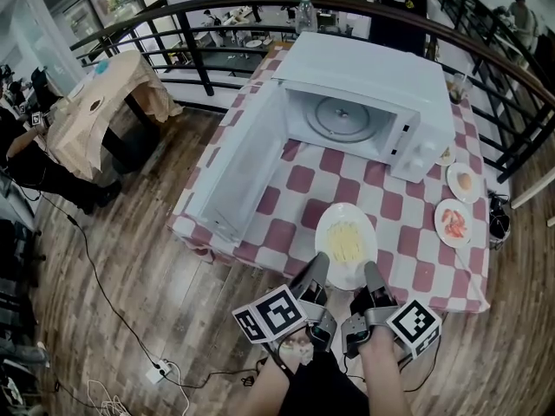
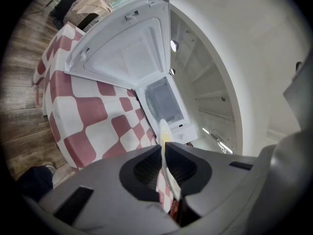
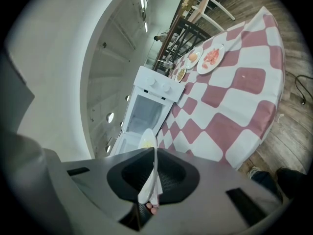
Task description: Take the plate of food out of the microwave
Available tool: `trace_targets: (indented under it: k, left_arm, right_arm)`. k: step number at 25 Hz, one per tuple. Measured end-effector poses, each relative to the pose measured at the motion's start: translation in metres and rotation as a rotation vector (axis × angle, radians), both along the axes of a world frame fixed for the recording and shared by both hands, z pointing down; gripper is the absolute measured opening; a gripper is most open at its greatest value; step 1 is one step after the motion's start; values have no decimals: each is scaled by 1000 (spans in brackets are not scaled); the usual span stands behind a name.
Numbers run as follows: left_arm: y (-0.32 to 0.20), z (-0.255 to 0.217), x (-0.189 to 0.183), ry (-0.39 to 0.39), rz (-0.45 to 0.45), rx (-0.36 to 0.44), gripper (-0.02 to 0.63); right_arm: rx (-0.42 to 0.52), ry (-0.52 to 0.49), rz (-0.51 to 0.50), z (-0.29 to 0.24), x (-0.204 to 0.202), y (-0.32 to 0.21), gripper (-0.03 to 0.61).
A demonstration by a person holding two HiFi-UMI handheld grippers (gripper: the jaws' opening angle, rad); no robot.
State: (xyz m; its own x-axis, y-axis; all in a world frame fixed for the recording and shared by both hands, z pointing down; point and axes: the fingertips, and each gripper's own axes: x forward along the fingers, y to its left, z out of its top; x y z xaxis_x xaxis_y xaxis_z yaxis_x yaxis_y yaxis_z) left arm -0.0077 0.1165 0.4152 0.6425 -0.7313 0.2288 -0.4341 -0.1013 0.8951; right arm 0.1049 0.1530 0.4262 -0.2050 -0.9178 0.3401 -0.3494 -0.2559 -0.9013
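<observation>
A white plate of pale yellow food [image 1: 345, 243] is over the near part of the checked table [image 1: 403, 258], in front of the white microwave [image 1: 368, 81]. My left gripper [image 1: 317, 267] is shut on the plate's near left rim and my right gripper [image 1: 373, 276] is shut on its near right rim. In the left gripper view the plate [image 2: 165, 133] shows edge-on, pinched by the left gripper [image 2: 164, 153]. The right gripper view shows the same thin rim [image 3: 148, 140] clamped in the right gripper [image 3: 154, 155]. The microwave's door [image 1: 236, 167] hangs wide open to the left, and its glass turntable [image 1: 338, 117] is bare.
Two small plates of food [image 1: 453, 222] [image 1: 465, 180] lie on the table's right side beside the microwave. A clear bottle [image 1: 303, 11] stands behind it. A dark curved railing [image 1: 217, 7] runs behind the table. Cables lie on the wooden floor [image 1: 130, 319].
</observation>
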Motion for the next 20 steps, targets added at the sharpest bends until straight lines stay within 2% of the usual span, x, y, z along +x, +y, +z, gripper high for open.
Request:
trace_targets:
  k: [2, 4, 10, 20]
  left_arm:
    - [-2, 1, 0, 2, 1, -2, 51]
    - [-2, 2, -1, 2, 3, -4, 51]
    - [-8, 3, 0, 4, 2, -6, 51]
    - [-20, 6, 1, 7, 2, -12, 51]
  right_arm:
    - [17, -15, 3, -2, -2, -4, 23]
    - [-15, 6, 7, 2, 0, -1, 23]
    - [-33, 18, 11, 5, 2, -5, 23]
    - [25, -23, 7, 1, -2, -24, 23]
